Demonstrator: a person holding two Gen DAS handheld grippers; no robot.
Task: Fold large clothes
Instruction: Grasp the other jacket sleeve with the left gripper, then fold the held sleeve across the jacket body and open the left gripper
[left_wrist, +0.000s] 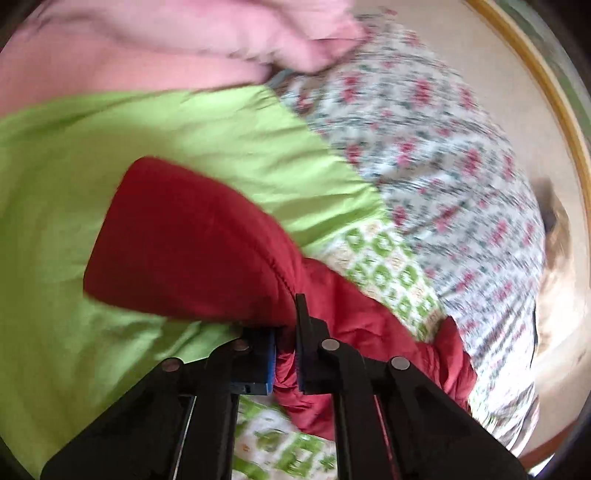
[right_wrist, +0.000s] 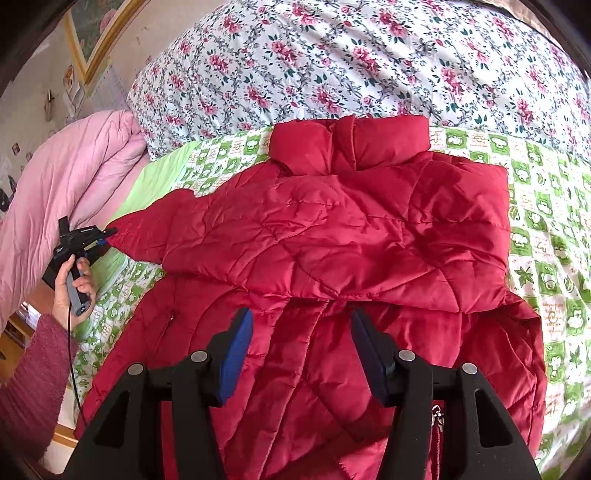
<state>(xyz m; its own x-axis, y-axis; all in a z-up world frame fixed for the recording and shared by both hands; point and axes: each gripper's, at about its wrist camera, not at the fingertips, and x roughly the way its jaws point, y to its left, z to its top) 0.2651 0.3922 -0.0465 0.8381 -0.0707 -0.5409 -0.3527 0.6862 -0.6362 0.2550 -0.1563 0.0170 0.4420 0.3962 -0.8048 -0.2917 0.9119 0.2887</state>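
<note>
A red quilted jacket (right_wrist: 332, 236) lies on the bed, collar towards the floral quilt, one sleeve folded across its body and stretched out to the left. My left gripper (left_wrist: 286, 354) is shut on the cuff end of that red sleeve (left_wrist: 192, 243); it also shows at the left of the right wrist view (right_wrist: 107, 234), held in a hand. My right gripper (right_wrist: 301, 354) is open and empty, just above the jacket's lower front, near the zip.
The bed has a green-and-white patterned sheet (right_wrist: 546, 229). A floral quilt (right_wrist: 351, 62) is heaped at the far side, a pink duvet (right_wrist: 62, 192) at the left. A plain green cloth (left_wrist: 110, 155) lies under the sleeve. A gold-framed picture (right_wrist: 92, 40) hangs on the wall.
</note>
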